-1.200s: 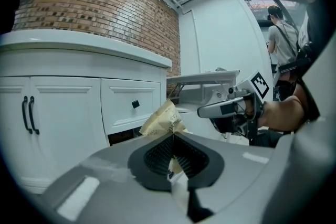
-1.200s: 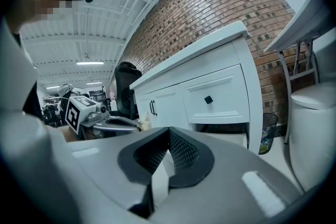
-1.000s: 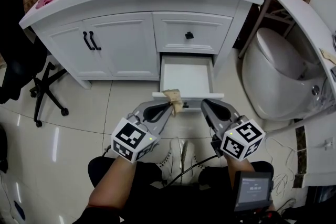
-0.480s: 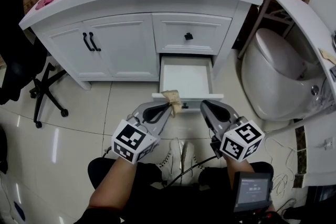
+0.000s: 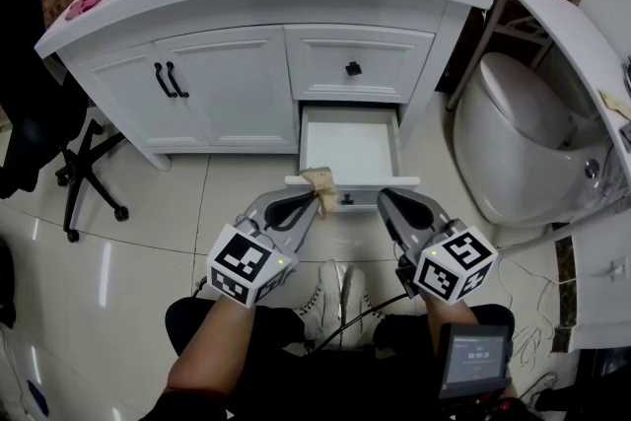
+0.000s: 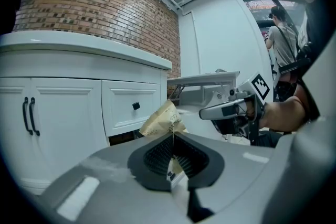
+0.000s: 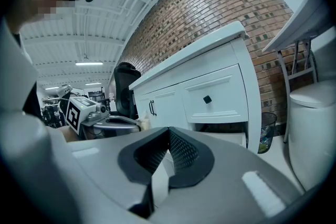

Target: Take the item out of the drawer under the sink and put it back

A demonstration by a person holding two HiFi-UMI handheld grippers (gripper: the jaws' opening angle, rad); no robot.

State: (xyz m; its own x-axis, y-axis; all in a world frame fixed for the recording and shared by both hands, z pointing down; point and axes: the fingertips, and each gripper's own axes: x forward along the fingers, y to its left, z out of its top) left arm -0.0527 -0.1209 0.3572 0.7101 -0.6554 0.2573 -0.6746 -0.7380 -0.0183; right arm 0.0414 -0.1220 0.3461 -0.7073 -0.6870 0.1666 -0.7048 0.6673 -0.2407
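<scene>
Your left gripper [image 5: 315, 198] stays clamped on the tan packet [image 5: 319, 181], barely nudged left over the open drawer's [image 5: 350, 149] front edge, while your right gripper [image 5: 385, 198] keeps its jaws together, empty.

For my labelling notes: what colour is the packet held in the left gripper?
Light tan brown; the packet shows best in the left gripper view.

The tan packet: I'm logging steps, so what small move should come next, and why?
Probably ease the left gripper forward and down over the open drawer. Its jaws are shut on the tan packet, held above the drawer's front edge, and the drawer's inside looks bare.
</scene>
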